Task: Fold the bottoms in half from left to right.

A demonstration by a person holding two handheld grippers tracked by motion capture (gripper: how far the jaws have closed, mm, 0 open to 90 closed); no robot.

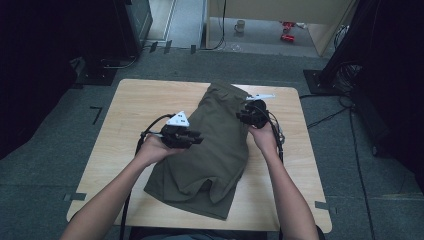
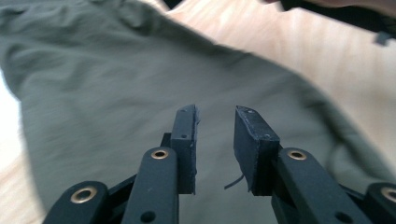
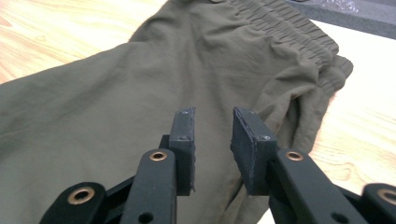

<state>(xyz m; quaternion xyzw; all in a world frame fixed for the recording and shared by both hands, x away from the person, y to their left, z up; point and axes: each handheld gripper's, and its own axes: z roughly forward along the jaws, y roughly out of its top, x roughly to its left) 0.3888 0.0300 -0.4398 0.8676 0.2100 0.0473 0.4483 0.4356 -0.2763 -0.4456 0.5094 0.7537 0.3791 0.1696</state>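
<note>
High view shows the wooden table (image 1: 130, 105) bearing olive shorts (image 1: 210, 150), long axis running away, waistband far, legs near. Left gripper (image 1: 192, 139) and right gripper (image 1: 243, 116) hover over the cloth, jaws apart, pinching nothing.

Two bare forearms without sleeves are seen. The left gripper (image 1: 196, 139) and the right gripper (image 1: 245, 114) are built of matte black linkage arms, joined by brass-ringed rivets and small dark screw holes. Flat, rectangular black pads (image 2: 185, 144) with worn edges are carried at the tips. A pale three-cornered plate is mounted on each body, and a black cable is trailed from each.
</note>
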